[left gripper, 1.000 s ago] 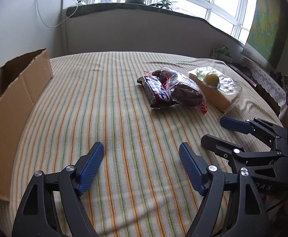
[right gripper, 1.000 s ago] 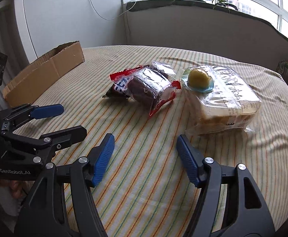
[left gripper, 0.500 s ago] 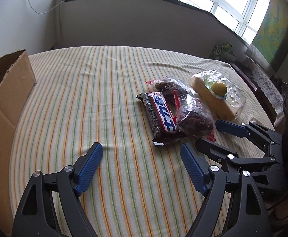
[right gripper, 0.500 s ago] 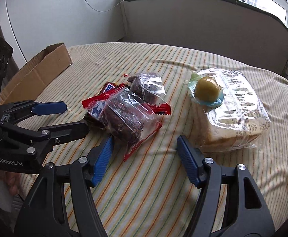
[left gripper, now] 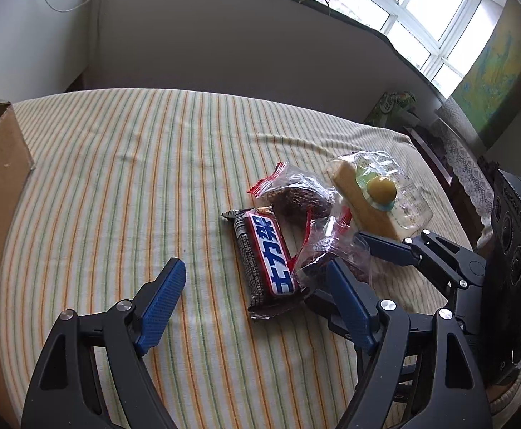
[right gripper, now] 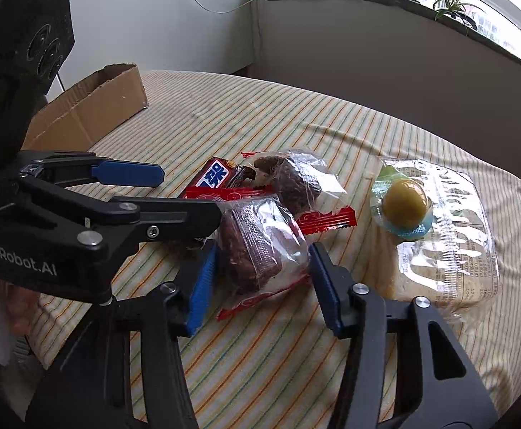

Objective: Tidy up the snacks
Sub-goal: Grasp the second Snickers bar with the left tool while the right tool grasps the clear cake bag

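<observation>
The right gripper (right gripper: 258, 282) straddles the nearest brown cake packet (right gripper: 260, 246), jaws wide, pads beside its wrapper. Left of that packet, the left gripper (left gripper: 253, 302) gapes over the chocolate bar (left gripper: 265, 261). Beyond that packet lie a second cake packet (right gripper: 296, 182) and wrapped bread (right gripper: 442, 236) on the striped table (left gripper: 117, 178).

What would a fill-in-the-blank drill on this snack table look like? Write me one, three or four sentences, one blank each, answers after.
1. The right gripper has its open blue fingers on either side of a wrapped ____ cake.
2. The yellow jelly cup rests on top of the bagged ____.
3. The candy bar has a wrapper with a ____ band bearing white characters.
4. The cardboard box lies on the ____ tablecloth.

Missing words: brown; bread; blue; striped
</observation>
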Demonstrator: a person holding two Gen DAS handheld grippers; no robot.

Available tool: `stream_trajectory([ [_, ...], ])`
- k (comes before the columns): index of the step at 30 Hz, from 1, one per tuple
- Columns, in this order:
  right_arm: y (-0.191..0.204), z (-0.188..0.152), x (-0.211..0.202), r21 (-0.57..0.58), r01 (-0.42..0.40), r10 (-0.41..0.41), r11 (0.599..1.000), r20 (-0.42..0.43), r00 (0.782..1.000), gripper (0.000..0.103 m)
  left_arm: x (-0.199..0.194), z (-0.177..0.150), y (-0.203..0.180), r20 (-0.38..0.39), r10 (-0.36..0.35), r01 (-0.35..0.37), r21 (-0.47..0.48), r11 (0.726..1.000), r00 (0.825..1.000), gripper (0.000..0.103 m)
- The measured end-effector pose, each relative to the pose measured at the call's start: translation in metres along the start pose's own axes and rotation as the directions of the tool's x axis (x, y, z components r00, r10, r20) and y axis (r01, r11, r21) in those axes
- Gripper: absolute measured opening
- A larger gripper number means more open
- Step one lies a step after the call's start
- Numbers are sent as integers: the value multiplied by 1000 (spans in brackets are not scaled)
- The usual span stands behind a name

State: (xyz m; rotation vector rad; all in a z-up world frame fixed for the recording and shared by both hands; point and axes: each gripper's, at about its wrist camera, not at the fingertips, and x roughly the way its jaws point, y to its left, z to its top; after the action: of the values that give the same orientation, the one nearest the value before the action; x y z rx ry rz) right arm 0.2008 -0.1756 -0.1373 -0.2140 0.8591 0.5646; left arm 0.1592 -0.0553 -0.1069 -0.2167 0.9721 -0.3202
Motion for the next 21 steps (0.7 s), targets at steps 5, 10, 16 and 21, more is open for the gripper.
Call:
stream_trajectory([
  [5, -8, -16, -14, 50, 30, -31, 998, 12, 999, 45, 10, 1, -3, -15, -25, 25, 13, 1000, 1000, 81],
  [10, -18, -36, -31, 123, 38, -43, 992, 37, 998, 45, 10, -2, -12, 5, -2, 2, 64, 998, 1000, 75],
  [16, -22, -49, -42, 174, 34, -47, 984, 74, 996, 45, 10, -5, -8, 30, 54, -56, 76, 996, 998, 31],
  [21, -13, -53, -45, 169, 45, -61, 985, 95, 994, 45, 1, -15, -5, 45, 42, -46, 78, 996, 998, 27],
])
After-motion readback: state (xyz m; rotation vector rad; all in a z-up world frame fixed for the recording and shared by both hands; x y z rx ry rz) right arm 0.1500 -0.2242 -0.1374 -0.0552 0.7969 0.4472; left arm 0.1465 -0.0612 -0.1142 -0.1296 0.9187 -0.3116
